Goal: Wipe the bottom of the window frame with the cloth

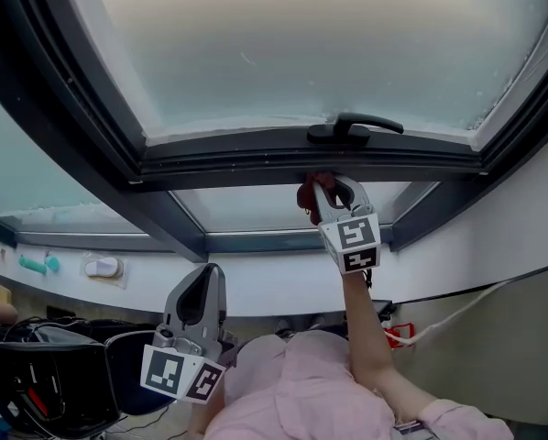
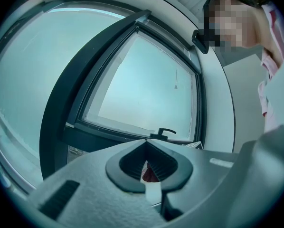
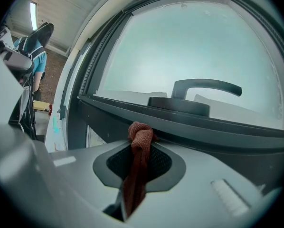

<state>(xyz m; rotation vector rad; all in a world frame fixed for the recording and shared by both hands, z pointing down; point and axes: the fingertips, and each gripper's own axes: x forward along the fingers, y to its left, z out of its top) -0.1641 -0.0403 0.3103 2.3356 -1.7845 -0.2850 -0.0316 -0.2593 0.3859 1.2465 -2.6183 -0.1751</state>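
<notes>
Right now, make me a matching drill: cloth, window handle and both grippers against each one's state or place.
Column 1:
1 cloth
2 window handle
3 left gripper
4 right gripper

Column 2:
A held low, jaws shut on nothing
B dark, mounted on the window frame
C reddish-brown, pinched between jaws
D raised high, clamping something

Pairs: 1-C, 2-B, 3-A, 4-D

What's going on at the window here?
A person is cleaning the window with two hand-held grippers. The right gripper is raised, its jaws shut on a reddish-brown cloth, with the knotted end of the cloth pressed against the dark bottom rail of the window frame, just below the window handle. The left gripper hangs low near the person's body, jaws shut and empty, taking no part.
</notes>
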